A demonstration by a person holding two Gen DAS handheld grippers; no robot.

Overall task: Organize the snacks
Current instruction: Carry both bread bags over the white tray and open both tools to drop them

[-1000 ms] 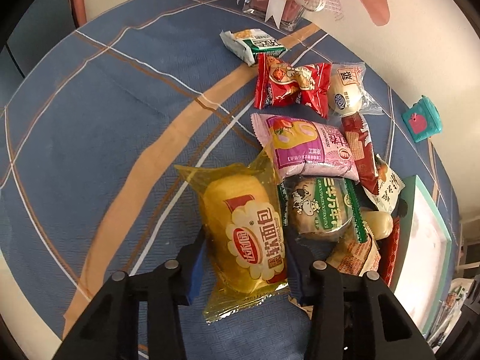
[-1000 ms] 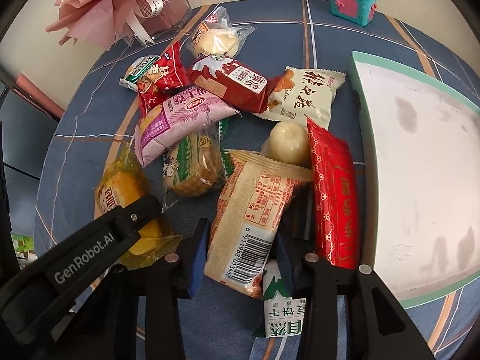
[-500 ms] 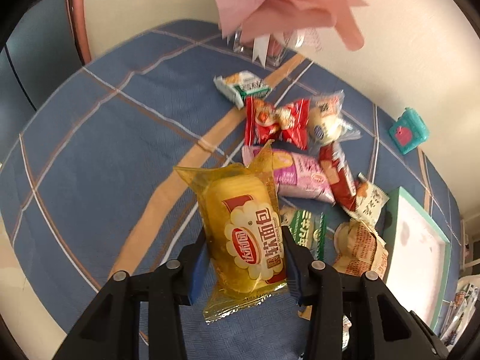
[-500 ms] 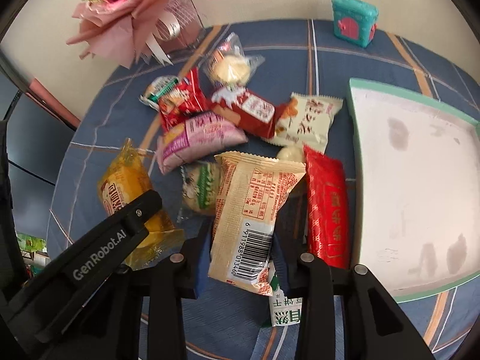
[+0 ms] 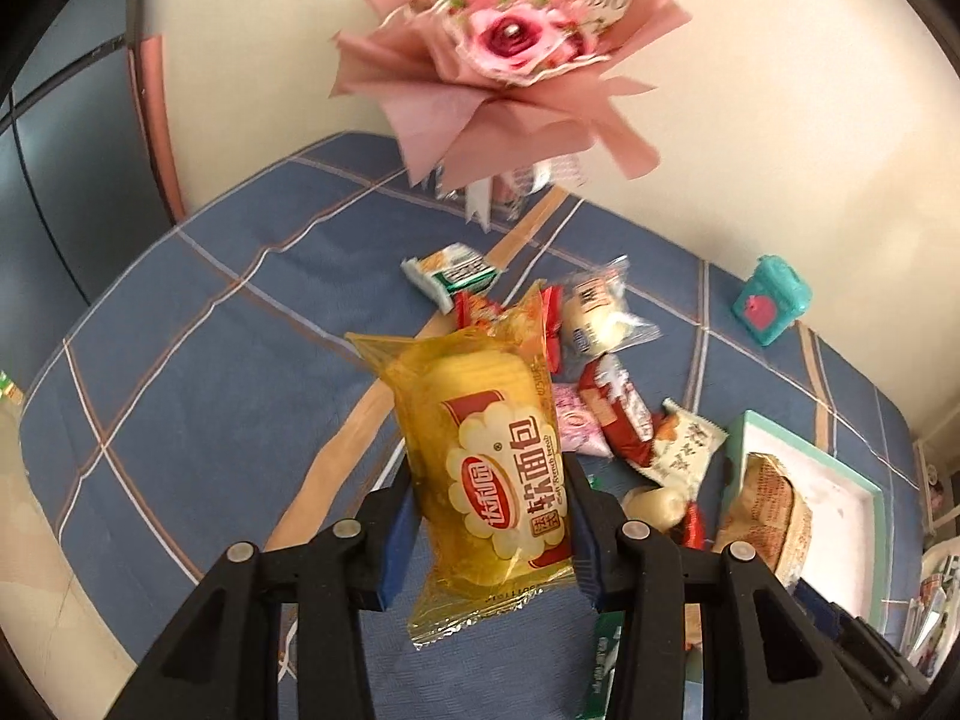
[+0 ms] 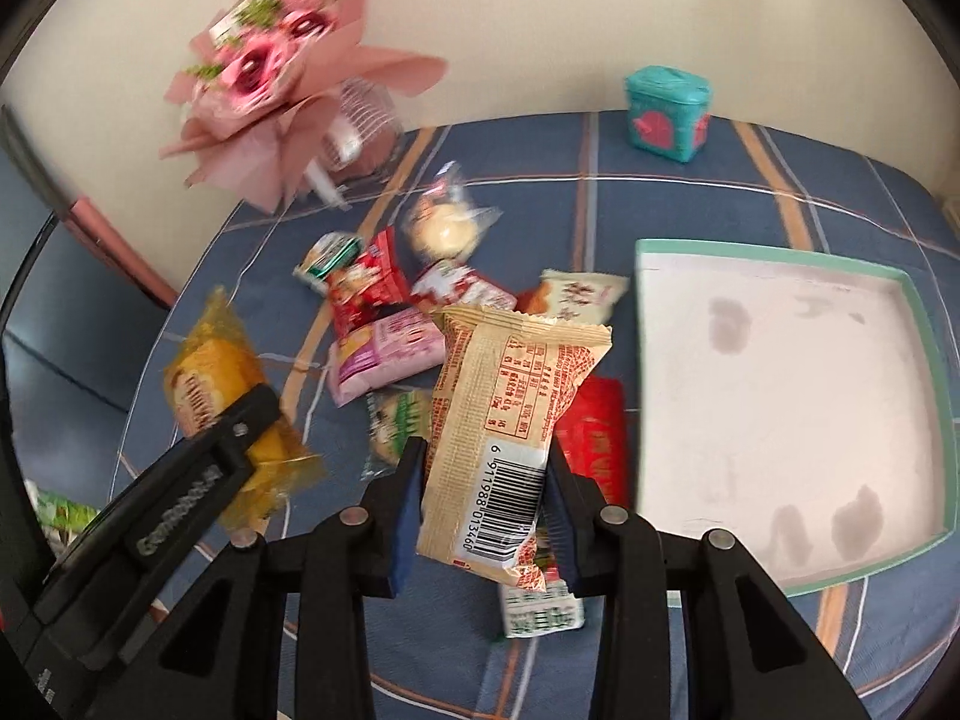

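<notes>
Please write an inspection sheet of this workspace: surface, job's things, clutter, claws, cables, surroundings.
Surface: blue checked tablecloth.
Job's things: empty white tray with green rim; loose pile of wrapped snacks beside it.
Clutter: pink paper bouquet; small teal box.
Claws: left claw shut on yellow bread packet; right claw shut on beige barcode packet; both held above the table.
Cables: nothing seen.
Surroundings: cream wall.
</notes>
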